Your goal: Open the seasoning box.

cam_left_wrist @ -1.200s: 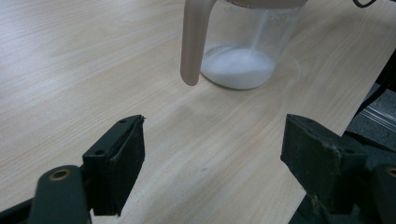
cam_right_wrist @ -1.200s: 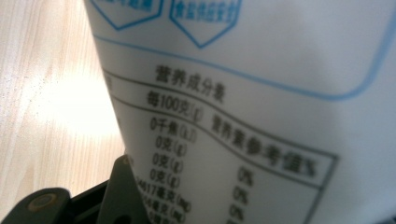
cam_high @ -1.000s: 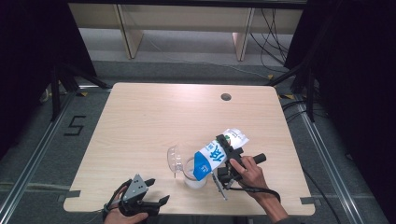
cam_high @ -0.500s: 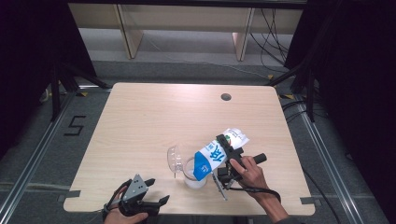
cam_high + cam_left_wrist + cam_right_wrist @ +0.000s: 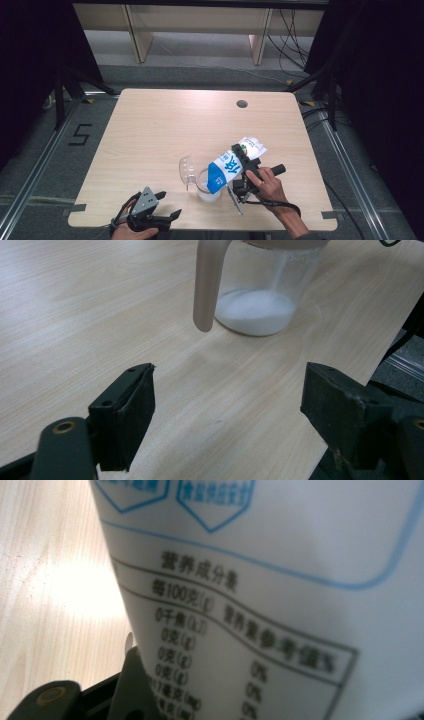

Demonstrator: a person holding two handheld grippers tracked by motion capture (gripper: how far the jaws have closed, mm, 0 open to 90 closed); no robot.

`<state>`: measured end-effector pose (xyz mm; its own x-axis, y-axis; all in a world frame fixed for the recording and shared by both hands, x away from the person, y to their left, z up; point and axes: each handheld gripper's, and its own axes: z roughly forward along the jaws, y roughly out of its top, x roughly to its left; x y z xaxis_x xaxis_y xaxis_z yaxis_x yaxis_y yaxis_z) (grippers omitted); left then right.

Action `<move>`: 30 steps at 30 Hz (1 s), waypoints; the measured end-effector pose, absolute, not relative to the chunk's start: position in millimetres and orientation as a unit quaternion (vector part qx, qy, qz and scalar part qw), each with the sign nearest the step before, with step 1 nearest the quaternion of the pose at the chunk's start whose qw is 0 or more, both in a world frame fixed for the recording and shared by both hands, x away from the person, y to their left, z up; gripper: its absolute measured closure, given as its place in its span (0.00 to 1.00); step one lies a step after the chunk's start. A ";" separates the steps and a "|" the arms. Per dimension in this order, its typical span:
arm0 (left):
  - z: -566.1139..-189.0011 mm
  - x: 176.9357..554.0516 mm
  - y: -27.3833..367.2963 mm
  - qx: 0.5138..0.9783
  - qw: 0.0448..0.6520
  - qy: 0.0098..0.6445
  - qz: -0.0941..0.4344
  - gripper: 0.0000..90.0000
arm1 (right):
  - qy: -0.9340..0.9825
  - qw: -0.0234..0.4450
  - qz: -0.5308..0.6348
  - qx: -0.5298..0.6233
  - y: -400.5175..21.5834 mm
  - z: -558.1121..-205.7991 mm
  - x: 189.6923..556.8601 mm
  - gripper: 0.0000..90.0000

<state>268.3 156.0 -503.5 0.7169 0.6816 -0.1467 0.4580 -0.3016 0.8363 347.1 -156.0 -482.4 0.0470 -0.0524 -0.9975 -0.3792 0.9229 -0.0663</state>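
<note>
The right gripper (image 5: 239, 167) is clamped on a blue-and-white salt bag (image 5: 231, 167), tilted mouth-down over a clear measuring jug (image 5: 202, 181) near the worktop's (image 5: 165, 125) front edge. White grains stream into the jug (a shallow layer already covers its bottom). The left gripper (image 5: 162, 210) rests in front of the jug and to its left, jaws apart, gripping nothing.

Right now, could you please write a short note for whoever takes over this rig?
Right gripper: jaws shut on the blue-and-white bag, tipped mouth-down over the clear jug.
Left gripper: jaws open, nothing between them, at the table's near edge.
Done: white powder covers the jug's bottom; a thin stream is falling in.
Left: finish pouring, right the bag, set it down.
</note>
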 end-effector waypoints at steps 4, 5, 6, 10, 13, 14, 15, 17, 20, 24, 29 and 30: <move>-503.4 268.2 156.0 0.798 0.471 0.358 0.118 0.24 | 0.678 0.707 0.108 -0.170 -155.5 -480.0 347.2 0.62; -503.4 268.3 156.1 0.798 0.471 0.357 0.117 0.24 | 0.678 0.707 0.106 -0.170 -155.5 -479.7 347.2 0.62; -503.3 269.0 156.4 0.799 0.471 0.353 0.123 0.24 | 0.678 0.707 0.106 -0.170 -155.4 -479.8 347.1 0.63; -503.1 269.4 157.1 0.802 0.468 0.350 0.124 0.24 | 0.681 0.706 0.115 -0.159 -156.1 -482.2 347.1 0.63; -503.1 269.4 157.1 0.802 0.469 0.350 0.124 0.24 | 0.672 0.709 0.095 -0.191 -154.7 -476.5 347.6 0.63; -503.1 269.4 157.1 0.802 0.469 0.350 0.124 0.24 | 0.672 0.709 0.095 -0.191 -154.7 -476.5 347.6 0.63; -503.2 269.4 156.9 0.801 0.469 0.350 0.124 0.24 | 0.670 0.711 0.092 -0.193 -154.5 -476.1 347.3 0.64; -503.2 269.2 156.8 0.800 0.470 0.351 0.124 0.24 | 0.683 0.705 0.107 -0.157 -155.7 -480.8 346.1 0.64; -503.8 269.4 156.4 0.798 0.474 0.352 0.124 0.24 | 0.679 0.707 0.114 -0.159 -155.8 -480.9 346.9 0.64; -503.1 269.4 157.1 0.802 0.468 0.350 0.124 0.24 | 0.668 0.712 0.097 -0.192 -155.0 -476.2 347.9 0.64; -503.1 269.3 157.1 0.802 0.468 0.350 0.124 0.24 | 0.667 0.714 0.100 -0.189 -155.4 -475.7 347.6 0.65; -503.1 269.3 157.1 0.802 0.468 0.350 0.124 0.24 | 0.667 0.714 0.100 -0.189 -155.4 -475.7 347.6 0.65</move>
<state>269.3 157.1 -503.1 0.7243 0.6773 -0.1290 0.4454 -0.3168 0.8374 347.6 -155.4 -475.7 0.0908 -0.1093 -0.9899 -0.3939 0.9089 -0.1365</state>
